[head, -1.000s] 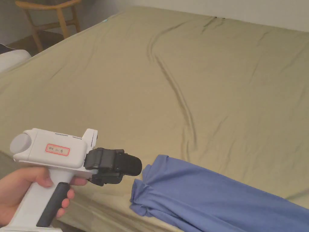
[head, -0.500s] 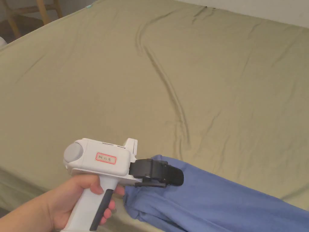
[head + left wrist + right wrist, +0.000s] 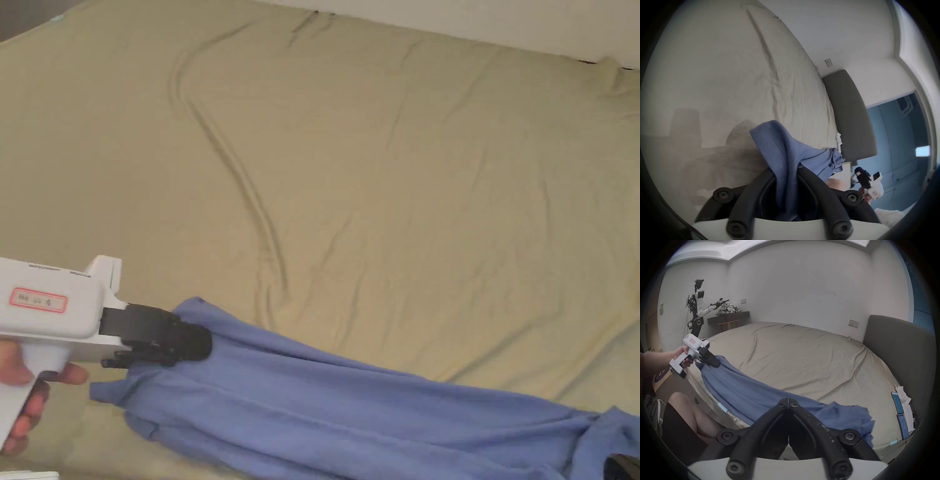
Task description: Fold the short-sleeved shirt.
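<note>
One end of the blue shirt (image 3: 350, 406) is clamped in the left tongs (image 3: 187, 342); its length is stretched toward the right tongs (image 3: 788, 400), closed empty above the far end.

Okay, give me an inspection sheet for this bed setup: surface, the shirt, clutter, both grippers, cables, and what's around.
Surface: bed under a wrinkled olive sheet.
Job's things: blue shirt stretched along the near edge, bunched, not folded.
Clutter: two phones and crumpled tissue by the headboard end.
Grippers: left gripper shut on the shirt's hem; right gripper with jaws together at the shirt's other end, grip unclear.
Cables: one thin lead below the phones.
Surroundings: grey headboard, white wall, robot by a dark shelf.
</note>
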Demonstrator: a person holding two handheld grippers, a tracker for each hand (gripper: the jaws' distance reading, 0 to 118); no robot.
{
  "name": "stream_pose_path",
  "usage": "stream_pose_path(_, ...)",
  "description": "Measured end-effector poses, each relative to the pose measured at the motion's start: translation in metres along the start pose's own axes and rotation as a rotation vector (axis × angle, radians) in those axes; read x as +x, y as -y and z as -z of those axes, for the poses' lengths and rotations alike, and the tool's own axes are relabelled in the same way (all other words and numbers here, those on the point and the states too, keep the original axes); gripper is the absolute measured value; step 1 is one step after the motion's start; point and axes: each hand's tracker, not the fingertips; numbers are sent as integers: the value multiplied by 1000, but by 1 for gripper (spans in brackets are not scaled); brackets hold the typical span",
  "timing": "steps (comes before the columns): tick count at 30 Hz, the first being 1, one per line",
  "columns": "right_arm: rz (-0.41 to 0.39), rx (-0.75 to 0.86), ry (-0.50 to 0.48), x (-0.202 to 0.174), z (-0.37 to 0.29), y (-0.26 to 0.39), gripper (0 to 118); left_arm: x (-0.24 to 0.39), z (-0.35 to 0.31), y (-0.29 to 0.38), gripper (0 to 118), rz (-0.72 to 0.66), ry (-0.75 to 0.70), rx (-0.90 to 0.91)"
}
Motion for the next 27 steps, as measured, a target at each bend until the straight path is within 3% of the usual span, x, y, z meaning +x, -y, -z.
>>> stream_pose_path(6, 19, 28, 15, 15, -11, 7, 1, 5, -57, -34, 7, 40, -234, 29)
stream_pose_path(9, 39, 36, 15, 23, -15, 14, 1, 9, -64, -45, 7, -6, -379, -7)
stream_pose_path(12, 59, 42, 5, 28, -19, 20, 1, 56, -54, -40, 7, 12, -431, -42)
stream_pose_path(20, 96, 67, -26, 42, -26, 35, 1, 199, 41, -5, 7, 192, -445, -118)
stream_pose_path(27, 126, 104, 19, 66, -51, 45, 1, 231, 159, 33, 7, 328, -541, -300)
